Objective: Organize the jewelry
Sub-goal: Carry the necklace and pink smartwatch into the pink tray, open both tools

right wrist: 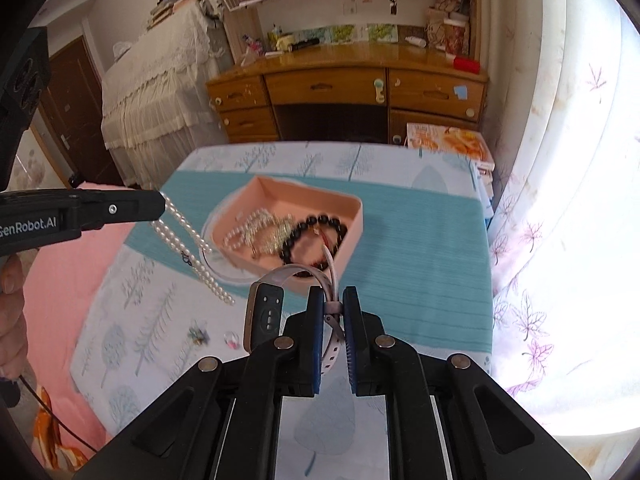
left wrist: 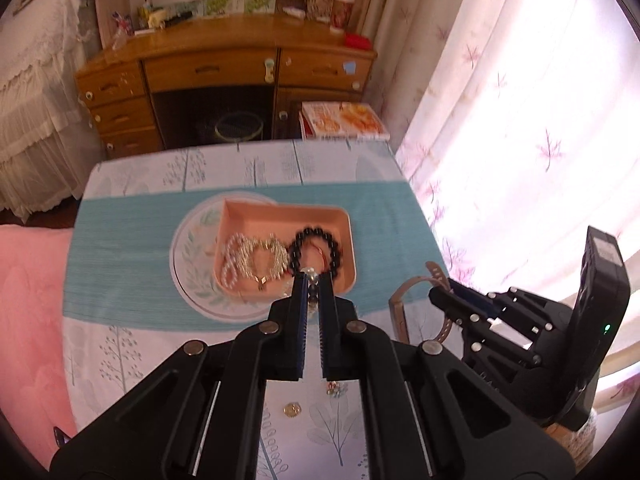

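While both grippers are hanging above the table [left wrist: 120, 216], each is carrying a piece of jewelry. The left gripper [left wrist: 313, 280] is standing with its jaws together, pinching a pearl necklace [right wrist: 188, 240]; from the right wrist camera the strand is dangling from the tip at about 9 o'clock and draping down toward 7 o'clock, in front of the tablecloth. From its own camera only a small shiny bit is showing between the tips.

The right gripper [right wrist: 333, 300] is clamped on the pale strap of a smartwatch [right wrist: 266, 316], whose dark rectangular body is hanging just beside the left finger, at about 10 o'clock from the tips, with the strap looping up over them. In the left wrist view this gripper is sitting at 3 o'clock with the looped band in its tips.

Beyond both tools, at 12 o'clock, a pink tray [left wrist: 280, 216] is resting on a round plate [left wrist: 188, 256] on the teal stripe of the cloth. Inside it a black bead bracelet [left wrist: 316, 250] is lying on the right side, and a heap of silver and pearl chains [left wrist: 256, 258] is lying on the left.

Small loose trinkets [right wrist: 198, 336] are lying on the cloth near the 8 o'clock side of the right gripper, too blurred to identify.
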Tool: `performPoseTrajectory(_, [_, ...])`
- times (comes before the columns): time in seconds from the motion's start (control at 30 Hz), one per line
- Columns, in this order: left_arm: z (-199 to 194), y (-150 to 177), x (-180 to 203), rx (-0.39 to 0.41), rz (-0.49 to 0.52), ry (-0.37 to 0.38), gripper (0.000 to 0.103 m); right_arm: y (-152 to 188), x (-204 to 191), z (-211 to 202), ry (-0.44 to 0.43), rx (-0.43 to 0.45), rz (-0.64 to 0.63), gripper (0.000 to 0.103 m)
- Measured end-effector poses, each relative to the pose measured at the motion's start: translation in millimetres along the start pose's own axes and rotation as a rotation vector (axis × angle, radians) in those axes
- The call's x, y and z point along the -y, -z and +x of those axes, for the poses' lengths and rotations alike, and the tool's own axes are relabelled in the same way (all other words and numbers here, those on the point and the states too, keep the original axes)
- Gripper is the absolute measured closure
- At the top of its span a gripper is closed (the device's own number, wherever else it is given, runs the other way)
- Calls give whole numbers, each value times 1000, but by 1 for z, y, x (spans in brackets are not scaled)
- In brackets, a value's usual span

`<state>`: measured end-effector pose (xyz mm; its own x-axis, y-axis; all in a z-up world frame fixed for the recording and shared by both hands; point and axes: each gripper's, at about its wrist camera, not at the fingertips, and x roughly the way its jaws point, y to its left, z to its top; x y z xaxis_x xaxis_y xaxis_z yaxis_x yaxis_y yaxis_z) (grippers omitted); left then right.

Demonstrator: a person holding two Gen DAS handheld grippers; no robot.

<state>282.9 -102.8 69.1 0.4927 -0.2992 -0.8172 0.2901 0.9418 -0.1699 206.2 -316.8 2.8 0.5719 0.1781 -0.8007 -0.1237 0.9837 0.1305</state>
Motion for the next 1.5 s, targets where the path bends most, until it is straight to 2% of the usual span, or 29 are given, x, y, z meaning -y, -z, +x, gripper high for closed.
performPoseTrajectory(0.2, [-11, -27, -2, 54, 15, -33, 100, -44, -18, -8, 14, 58, 48, 93])
performPoseTrajectory(0.43, [40, -50, -19, 21, -17, -67, 100, -84, -28, 27, 19, 48, 136, 93])
performPoseTrajectory(0.7, [107, -62, -41, -10, -50, -61, 100, -91, -30, 117, 17, -99, 161, 93])
performPoseTrajectory(0.83, [125, -63, -43, -24, -43, -47, 100, -83, -25, 159, -16, -180, 168, 93])
performPoseTrajectory(1.0, [135, -61, -39, -37, -34, -4, 100, -75, -23, 195, -46, -229, 172, 90])
performPoseTrajectory(1.17, [132, -58, -26, -35, -8, 38, 100, -68, -15, 185, -8, -156, 179, 73])
performPoseTrajectory(1.5, [130, -55, 10, -29, 56, 81, 100, -62, 15, 139, 27, -64, 238, 73])
